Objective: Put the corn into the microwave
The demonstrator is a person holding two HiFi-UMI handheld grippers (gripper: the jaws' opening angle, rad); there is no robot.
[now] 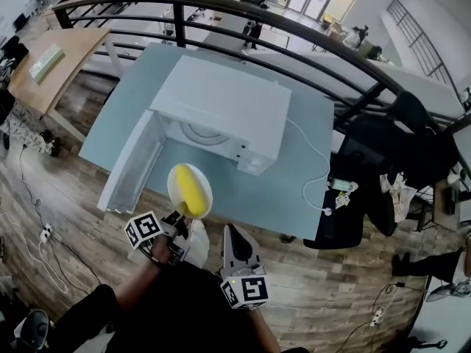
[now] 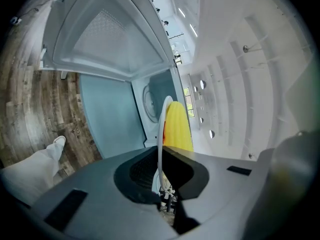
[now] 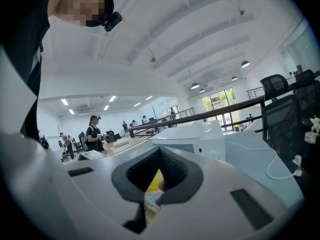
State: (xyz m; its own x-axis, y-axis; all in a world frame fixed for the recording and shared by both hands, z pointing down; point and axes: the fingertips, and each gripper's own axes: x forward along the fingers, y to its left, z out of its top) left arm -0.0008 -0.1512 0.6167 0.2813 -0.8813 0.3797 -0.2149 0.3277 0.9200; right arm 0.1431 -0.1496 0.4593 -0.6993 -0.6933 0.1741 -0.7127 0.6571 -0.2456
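A white microwave stands on the blue-grey table, its door swung open to the left and the cavity showing. In front of the opening hangs a white plate with a yellow corn cob on it. My left gripper is shut on the plate's near rim. In the left gripper view the plate is edge-on between the jaws, the corn beside it and the door above. My right gripper is shut and empty, just right of the plate.
A white cable runs from the microwave across the table to its right edge. A black chair with bags stands right of the table, a dark railing curves behind it, and a wooden desk sits far left.
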